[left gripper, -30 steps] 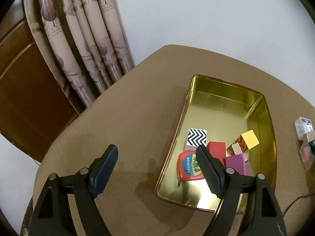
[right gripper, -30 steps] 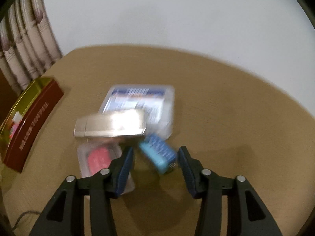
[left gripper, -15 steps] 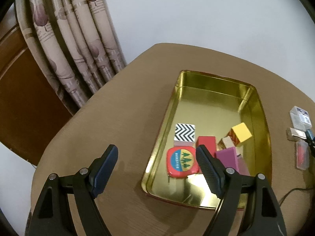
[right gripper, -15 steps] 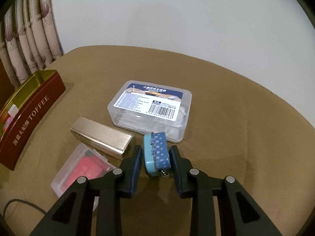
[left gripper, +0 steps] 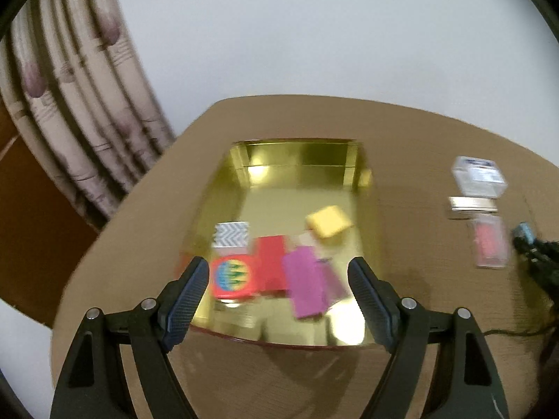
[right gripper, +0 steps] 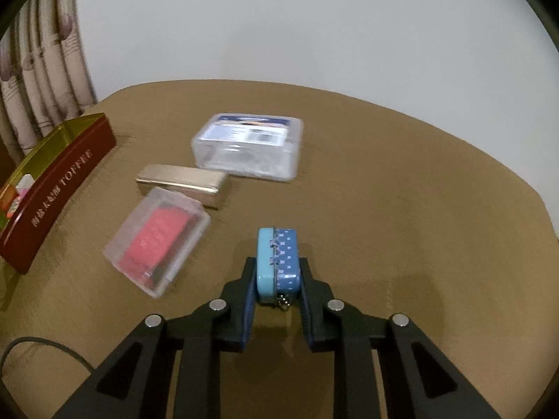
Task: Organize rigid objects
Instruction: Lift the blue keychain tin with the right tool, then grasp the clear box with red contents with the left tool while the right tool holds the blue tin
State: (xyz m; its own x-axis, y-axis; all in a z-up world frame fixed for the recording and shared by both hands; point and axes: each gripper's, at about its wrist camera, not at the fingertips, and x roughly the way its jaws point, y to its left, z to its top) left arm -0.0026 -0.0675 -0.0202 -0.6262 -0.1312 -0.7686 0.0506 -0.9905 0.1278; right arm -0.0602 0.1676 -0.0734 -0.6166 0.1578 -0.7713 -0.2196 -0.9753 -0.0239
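My right gripper (right gripper: 277,279) is shut on a small blue dotted tin (right gripper: 277,262), held on edge just above the brown table (right gripper: 401,192). To its left lie a clear case with red contents (right gripper: 157,241), a gold bar-shaped case (right gripper: 181,181) and a clear labelled box (right gripper: 248,145). My left gripper (left gripper: 278,269) hovers over the near end of the gold toffee tin (left gripper: 297,145), its jaws opening with nothing between them. Inside the tin lie a chevron block (left gripper: 231,234), a red round-logo tin (left gripper: 233,277), a red block (left gripper: 270,262), a purple block (left gripper: 305,286) and a yellow block (left gripper: 328,221).
The toffee tin's dark red wall (right gripper: 59,181) stands at the left of the right wrist view. A black cable (right gripper: 45,345) runs across the table's near left. A curtain (left gripper: 70,122) hangs behind the table's left edge, with a white wall behind.
The right gripper shut on the blue tin and drew it back from the other cases. The left gripper swung right, so the toffee tin now sits centred between its fingers.
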